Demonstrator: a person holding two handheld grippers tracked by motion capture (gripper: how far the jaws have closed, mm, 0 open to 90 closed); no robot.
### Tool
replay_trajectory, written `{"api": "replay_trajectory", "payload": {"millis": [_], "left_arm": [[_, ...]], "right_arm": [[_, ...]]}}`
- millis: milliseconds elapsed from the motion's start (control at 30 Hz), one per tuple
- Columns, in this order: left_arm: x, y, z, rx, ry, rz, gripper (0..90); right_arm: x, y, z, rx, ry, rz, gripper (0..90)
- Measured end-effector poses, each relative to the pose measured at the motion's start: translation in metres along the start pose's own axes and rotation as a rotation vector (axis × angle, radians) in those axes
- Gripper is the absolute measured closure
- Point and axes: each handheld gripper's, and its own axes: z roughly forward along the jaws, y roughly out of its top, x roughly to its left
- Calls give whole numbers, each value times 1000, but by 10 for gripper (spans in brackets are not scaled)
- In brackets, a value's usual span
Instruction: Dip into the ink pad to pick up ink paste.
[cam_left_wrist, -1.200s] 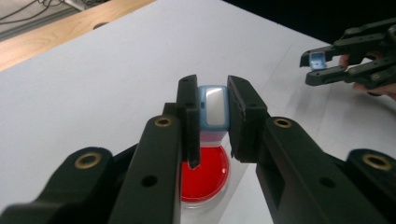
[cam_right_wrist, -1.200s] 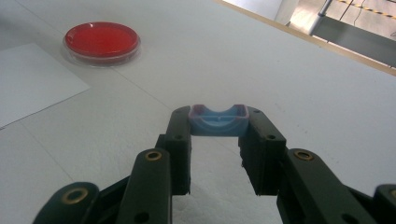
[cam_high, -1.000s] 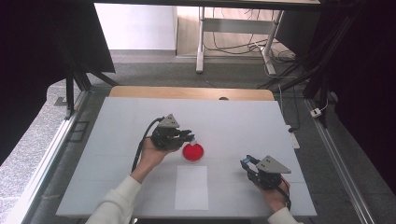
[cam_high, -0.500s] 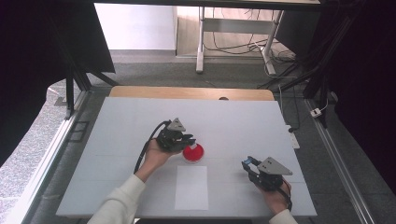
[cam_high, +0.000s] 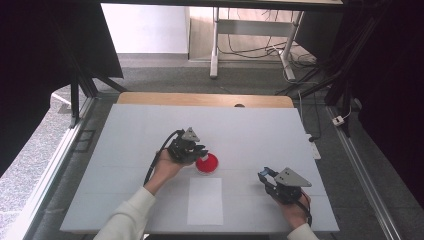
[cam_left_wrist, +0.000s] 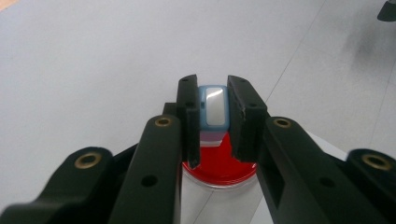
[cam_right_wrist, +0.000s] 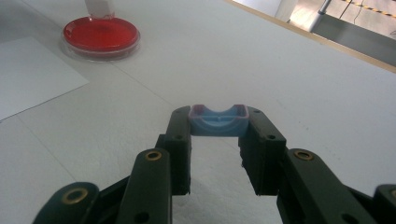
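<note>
Two tongs: both clamped, each on its own small blue part
Left tongs (cam_high: 200, 151): jaws pressed on either side of a blue-rimmed piece (cam_left_wrist: 214, 107) with a pale glossy face, held upright between the tips
Right tongs (cam_high: 264, 174): jaws closed on a blue cap (cam_right_wrist: 218, 123), gripped by its two ends, hollow side facing the camera
Red dish (cam_high: 207, 164): directly under the left tips, well away from the right tongs, on the table (cam_high: 150, 125)
White sheet (cam_high: 205, 200): flat between the two tongs, just on the near side of the dish, untouched
Just changed: left tongs shifted a little toward the dish compared with a second ago, tips now over its red surface instead of beside it; right tongs parked in the same spot throughout
Contact: lower end of the held piece looks to reach the red surface, but touching or hovering cannot be told
Meaning for the work: probably the dipping or loading step at the dish, with the cap kept aside for closing later
Next call: likely a short straight lift off the dish, grip kept firm, then across to the sheet
</note>
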Motion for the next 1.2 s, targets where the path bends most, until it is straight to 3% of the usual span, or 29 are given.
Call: {"api": "replay_trajectory", "payload": {"millis": [1200], "left_arm": [[-2,3,15,38,0,9,754]], "right_arm": [[0,0,-1,0,-4,5,645]]}}
